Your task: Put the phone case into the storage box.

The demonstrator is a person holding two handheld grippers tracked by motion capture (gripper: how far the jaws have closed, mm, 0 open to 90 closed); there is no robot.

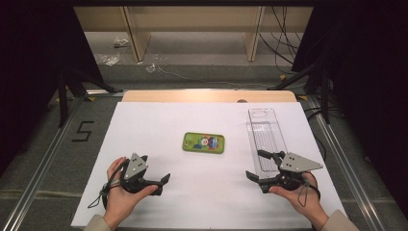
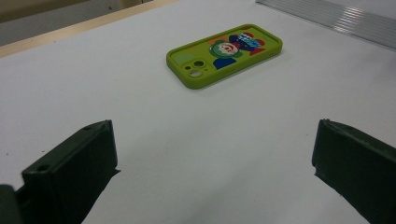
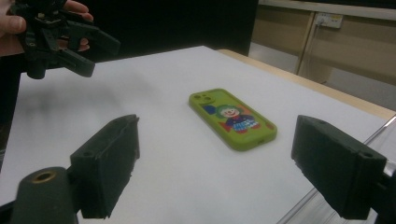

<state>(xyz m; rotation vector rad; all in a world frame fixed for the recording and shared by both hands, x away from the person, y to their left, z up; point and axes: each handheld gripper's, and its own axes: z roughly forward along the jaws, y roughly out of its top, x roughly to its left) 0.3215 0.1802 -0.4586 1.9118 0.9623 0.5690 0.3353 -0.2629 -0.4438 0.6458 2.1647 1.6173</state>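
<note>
A green phone case (image 1: 203, 142) with a cartoon clown print lies flat in the middle of the white table sheet (image 1: 159, 120). My left gripper (image 1: 162, 184) is held low at the near left, open and holding nothing, pointing toward the case (image 2: 224, 53); in its own view the gripper (image 2: 215, 140) has bare sheet between its jaws. My right gripper (image 1: 256, 164) is held at the near right, also open and holding nothing. In the right gripper view its jaws (image 3: 217, 140) frame the case (image 3: 232, 119) ahead, and the left gripper (image 3: 100, 58) shows at top left.
A long clear plastic tray (image 1: 266, 137) lies on the sheet's right side, just beyond the right gripper; its ribbed edge (image 2: 345, 18) shows past the case. The wooden table edge (image 1: 207, 95) runs along the far side. Stands and cables stand on the floor beyond.
</note>
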